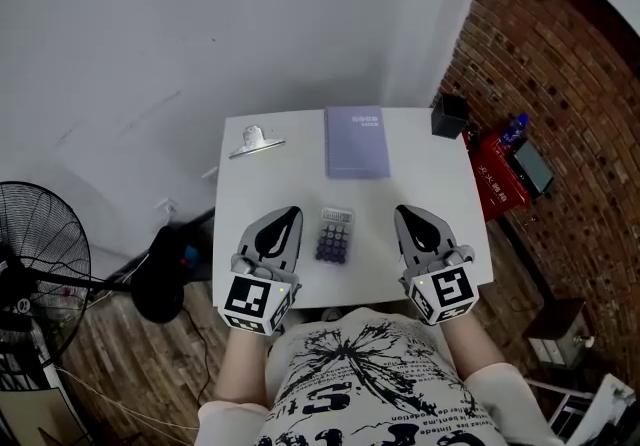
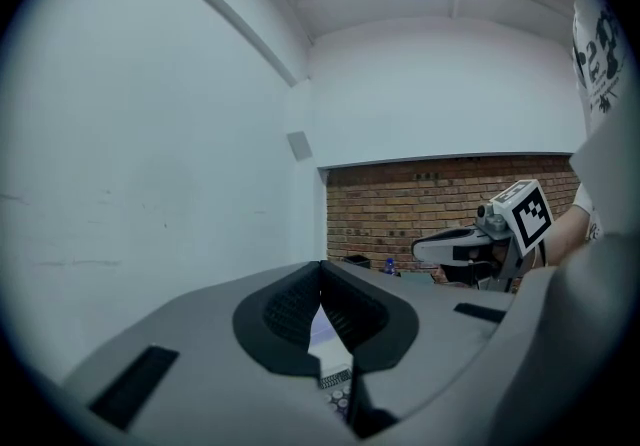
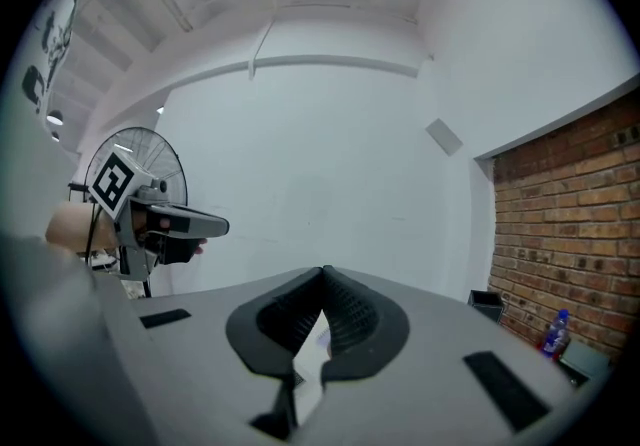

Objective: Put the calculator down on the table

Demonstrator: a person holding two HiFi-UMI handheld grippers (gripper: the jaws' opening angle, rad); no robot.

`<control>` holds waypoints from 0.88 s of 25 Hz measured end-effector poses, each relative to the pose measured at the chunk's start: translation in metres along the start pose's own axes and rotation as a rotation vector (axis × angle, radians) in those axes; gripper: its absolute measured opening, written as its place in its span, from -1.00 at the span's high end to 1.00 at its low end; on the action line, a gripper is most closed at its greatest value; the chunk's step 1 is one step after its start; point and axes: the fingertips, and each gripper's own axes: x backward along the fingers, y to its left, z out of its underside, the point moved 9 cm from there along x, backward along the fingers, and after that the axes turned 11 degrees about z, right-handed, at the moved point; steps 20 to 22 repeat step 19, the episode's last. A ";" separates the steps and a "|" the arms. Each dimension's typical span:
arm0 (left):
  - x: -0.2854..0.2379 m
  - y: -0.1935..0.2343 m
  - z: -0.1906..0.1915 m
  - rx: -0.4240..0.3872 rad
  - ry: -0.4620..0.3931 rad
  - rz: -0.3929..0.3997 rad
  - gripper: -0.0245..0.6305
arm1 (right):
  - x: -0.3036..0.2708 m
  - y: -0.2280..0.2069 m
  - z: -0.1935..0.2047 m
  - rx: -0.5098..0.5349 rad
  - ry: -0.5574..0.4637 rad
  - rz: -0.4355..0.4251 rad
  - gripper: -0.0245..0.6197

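Note:
A small calculator point(image 1: 335, 235) with purple keys lies flat on the white table point(image 1: 270, 184), near its front edge. My two grippers hover on either side of it, pointing away from me, and neither touches it. The left gripper point(image 1: 290, 213) is shut with nothing in it; in the left gripper view its jaws point(image 2: 320, 265) meet at the tips, and a sliver of the calculator point(image 2: 339, 395) shows through the gap below them. The right gripper point(image 1: 405, 211) is also shut and empty, its tips together point(image 3: 323, 270).
A purple notebook point(image 1: 357, 141) lies at the table's far middle, with a metal clip point(image 1: 255, 142) at the far left and a black box point(image 1: 449, 115) at the far right corner. A fan point(image 1: 35, 234) stands to the left. A red case point(image 1: 498, 184) and a brick wall are on the right.

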 end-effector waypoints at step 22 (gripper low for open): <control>-0.004 0.015 0.003 -0.014 0.021 -0.040 0.88 | -0.013 0.007 0.004 0.014 0.001 -0.003 0.89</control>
